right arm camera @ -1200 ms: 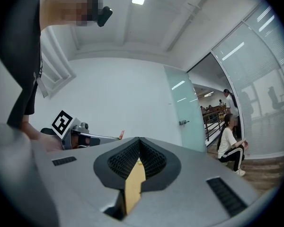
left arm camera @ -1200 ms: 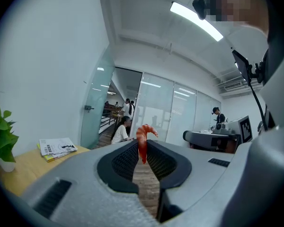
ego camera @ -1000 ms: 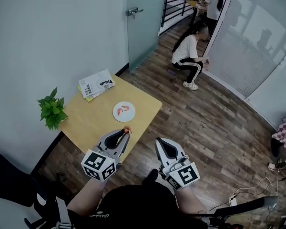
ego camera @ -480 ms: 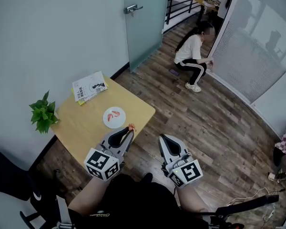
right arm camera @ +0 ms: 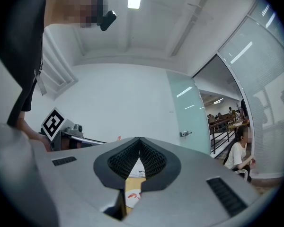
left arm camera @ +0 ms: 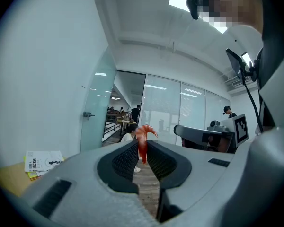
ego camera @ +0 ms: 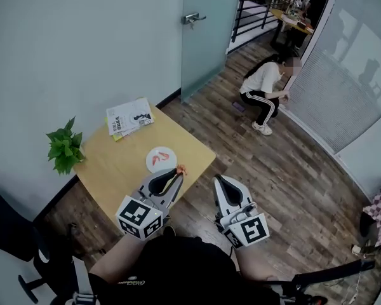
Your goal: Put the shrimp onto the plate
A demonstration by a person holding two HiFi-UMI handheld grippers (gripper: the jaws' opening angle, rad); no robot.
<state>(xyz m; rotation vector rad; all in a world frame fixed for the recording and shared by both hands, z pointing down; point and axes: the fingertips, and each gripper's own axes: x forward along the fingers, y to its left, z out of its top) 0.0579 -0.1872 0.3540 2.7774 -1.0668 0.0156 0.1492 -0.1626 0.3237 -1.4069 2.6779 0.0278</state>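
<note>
A white plate (ego camera: 160,159) lies on the small wooden table (ego camera: 124,164) with a red shrimp (ego camera: 157,158) on it. My left gripper (ego camera: 179,172) is shut on another orange-red shrimp (ego camera: 181,169), held near the table's front edge, just right of the plate. In the left gripper view that shrimp (left arm camera: 142,143) sticks up between the closed jaws of the left gripper (left arm camera: 141,151). My right gripper (ego camera: 218,182) hangs over the floor to the right of the table, jaws shut and empty. Through the right gripper (right arm camera: 139,141) I see the plate (right arm camera: 132,197) below.
A potted green plant (ego camera: 65,149) stands at the table's left corner and magazines (ego camera: 129,115) lie at its far corner. A person (ego camera: 264,89) crouches on the wooden floor near the glass door (ego camera: 207,33). A dark chair (ego camera: 13,234) stands left of me.
The view has shifted; the table and plate sit slightly nearer the left gripper. Both grippers keep their pose, the left still holding its shrimp.
</note>
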